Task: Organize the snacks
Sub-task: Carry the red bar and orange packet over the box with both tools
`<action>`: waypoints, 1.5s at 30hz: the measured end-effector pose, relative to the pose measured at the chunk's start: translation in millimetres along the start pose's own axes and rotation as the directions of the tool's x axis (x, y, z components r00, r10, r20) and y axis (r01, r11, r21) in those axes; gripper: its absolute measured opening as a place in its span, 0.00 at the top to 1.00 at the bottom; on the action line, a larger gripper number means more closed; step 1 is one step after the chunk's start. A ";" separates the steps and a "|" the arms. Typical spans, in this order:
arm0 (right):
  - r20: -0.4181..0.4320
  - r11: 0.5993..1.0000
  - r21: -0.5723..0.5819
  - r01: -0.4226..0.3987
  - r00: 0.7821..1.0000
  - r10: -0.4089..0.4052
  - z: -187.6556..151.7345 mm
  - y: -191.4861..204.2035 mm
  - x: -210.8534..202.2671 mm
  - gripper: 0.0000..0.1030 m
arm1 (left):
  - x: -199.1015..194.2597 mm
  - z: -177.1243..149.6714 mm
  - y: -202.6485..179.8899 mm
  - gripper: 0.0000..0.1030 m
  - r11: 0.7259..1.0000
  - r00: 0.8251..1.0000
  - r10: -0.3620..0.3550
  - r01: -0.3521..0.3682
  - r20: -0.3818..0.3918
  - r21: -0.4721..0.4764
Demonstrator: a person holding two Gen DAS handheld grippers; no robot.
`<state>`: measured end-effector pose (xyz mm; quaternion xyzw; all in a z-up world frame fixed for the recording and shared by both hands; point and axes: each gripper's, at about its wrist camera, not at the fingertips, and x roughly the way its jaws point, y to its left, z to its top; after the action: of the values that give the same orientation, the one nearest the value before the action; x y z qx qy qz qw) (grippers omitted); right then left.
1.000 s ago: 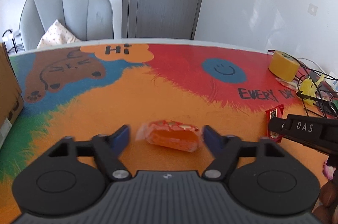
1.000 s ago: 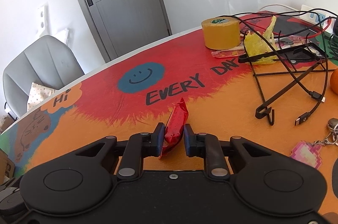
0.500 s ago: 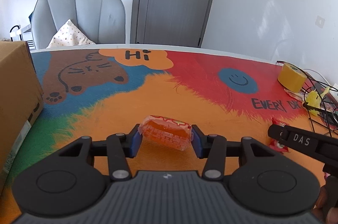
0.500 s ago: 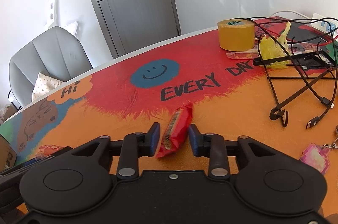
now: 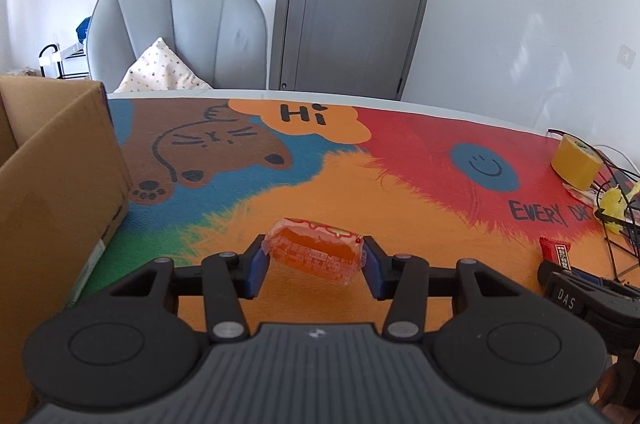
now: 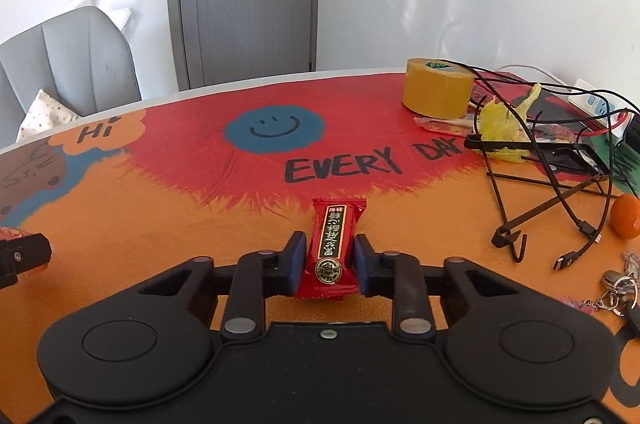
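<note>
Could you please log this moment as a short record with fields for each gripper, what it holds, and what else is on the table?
left gripper: shut on orange snack, lifted off the table
right gripper: shut on red snack, label facing up
box: cardboard, open, at the left gripper's left
tape roll: yellow, far right of table
cables: black, right side, beside a wire stand
orange fruit: right edge
keys: near right edge

Tape roll [image 6: 437, 89], cables [image 6: 568, 208], keys [image 6: 618, 286], grey chair [image 5: 176, 32].
</note>
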<state>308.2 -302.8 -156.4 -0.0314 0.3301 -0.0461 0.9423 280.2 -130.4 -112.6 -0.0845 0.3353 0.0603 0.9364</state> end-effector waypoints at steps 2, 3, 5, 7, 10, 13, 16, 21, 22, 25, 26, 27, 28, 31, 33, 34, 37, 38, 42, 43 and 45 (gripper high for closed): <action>0.003 1.000 0.016 -0.022 1.000 0.022 0.4 -0.9 -4.4 0.76 | -6.4 0.8 2.2 0.54 1.000 1.000 0.005 -0.005 0.006 0.001; 0.011 0.999 0.019 -0.025 1.000 0.025 0.5 0.2 -7.7 0.76 | -10.4 1.6 3.7 0.54 1.000 1.000 0.005 -0.005 0.010 0.001; 0.027 0.999 0.028 -0.032 0.999 0.032 1.1 2.1 -14.2 0.76 | -18.0 3.2 7.0 0.54 1.000 1.000 0.012 -0.012 0.023 0.000; 0.022 0.999 0.040 -0.035 0.999 0.034 0.1 5.3 -16.6 0.76 | -24.8 4.6 11.5 0.54 1.000 0.999 0.019 -0.019 0.032 -0.005; 0.025 0.996 0.058 -0.060 0.998 0.059 -2.9 10.0 -24.8 0.76 | -35.9 5.8 19.3 0.54 1.000 0.999 0.018 -0.017 0.045 -0.013; 0.043 0.994 0.084 -0.065 0.997 0.061 -5.5 12.4 -38.1 0.76 | -45.5 5.9 27.1 0.54 1.000 0.998 0.020 -0.019 0.058 -0.016; 0.053 0.989 0.120 -0.083 0.996 0.078 -7.6 14.0 -48.8 0.76 | -54.6 5.4 34.8 0.54 1.000 0.998 0.019 -0.018 0.065 -0.024; 0.085 0.985 0.147 -0.094 0.993 0.082 -7.3 18.1 -68.8 0.76 | -71.4 6.5 48.3 0.54 0.999 0.996 0.004 0.000 0.090 -0.036; 0.092 0.984 0.151 -0.099 0.992 0.086 -6.9 19.4 -73.1 0.76 | -74.1 7.1 51.3 0.54 0.999 0.996 0.001 0.003 0.094 -0.040; 0.112 0.983 0.146 -0.108 0.989 0.092 -5.2 25.4 -84.8 0.76 | -83.5 8.2 61.4 0.54 0.999 0.994 0.000 0.006 0.111 -0.054; 0.117 0.983 0.147 -0.113 0.988 0.096 -4.4 27.6 -88.1 0.76 | -86.1 8.5 65.0 0.54 0.998 0.993 -0.001 0.007 0.115 -0.059; 0.123 0.981 0.148 -0.122 0.987 0.104 -3.5 29.8 -91.3 0.76 | -88.0 9.0 68.3 0.54 0.998 0.993 -0.001 0.009 0.119 -0.065; 0.128 0.981 0.145 -0.129 0.986 0.111 -3.1 33.0 -94.4 0.76 | -89.8 9.6 71.7 0.54 0.997 0.993 -0.002 0.011 0.122 -0.072; 0.143 0.982 0.126 -0.141 0.982 0.123 -2.7 44.2 -104.0 0.76 | -96.1 12.3 82.0 0.54 0.996 0.991 -0.007 0.019 0.133 -0.090; 0.151 0.982 0.116 -0.148 0.980 0.130 -2.5 51.1 -109.4 0.76 | -101.9 13.9 88.0 0.54 0.995 0.989 -0.011 0.025 0.146 -0.096; 0.155 0.983 0.110 -0.150 0.979 0.132 -2.4 54.6 -112.0 0.76 | -104.1 14.7 90.8 0.54 0.995 0.988 -0.011 0.026 0.151 -0.098; 0.174 0.978 0.107 -0.177 0.972 0.157 -1.3 62.4 -120.4 0.76 | -111.6 17.2 101.0 0.54 0.994 0.985 -0.007 0.025 0.171 -0.103; 0.177 0.978 0.103 -0.183 0.971 0.163 -0.9 65.6 -123.2 0.76 | -113.7 17.7 104.8 0.54 0.994 0.984 -0.004 0.023 0.176 -0.105; 0.190 0.975 0.082 -0.209 0.963 0.191 -0.3 79.7 -133.8 0.76 | -120.1 19.6 119.1 0.54 0.994 0.983 0.002 0.019 0.186 -0.112; 0.193 0.974 0.075 -0.214 0.961 0.196 -0.3 83.7 -135.8 0.76 | -121.7 20.4 122.8 0.54 0.994 0.982 0.003 0.019 0.188 -0.111; 0.198 0.973 0.064 -0.221 0.959 0.205 -0.2 91.5 -139.3 0.76 | -124.6 21.1 130.0 0.54 0.993 0.981 0.005 0.017 0.194 -0.114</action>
<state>205.8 -196.9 -78.4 0.0403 0.2380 0.0447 0.9694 175.6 -6.1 -32.3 -0.1332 0.2379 0.0848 0.9584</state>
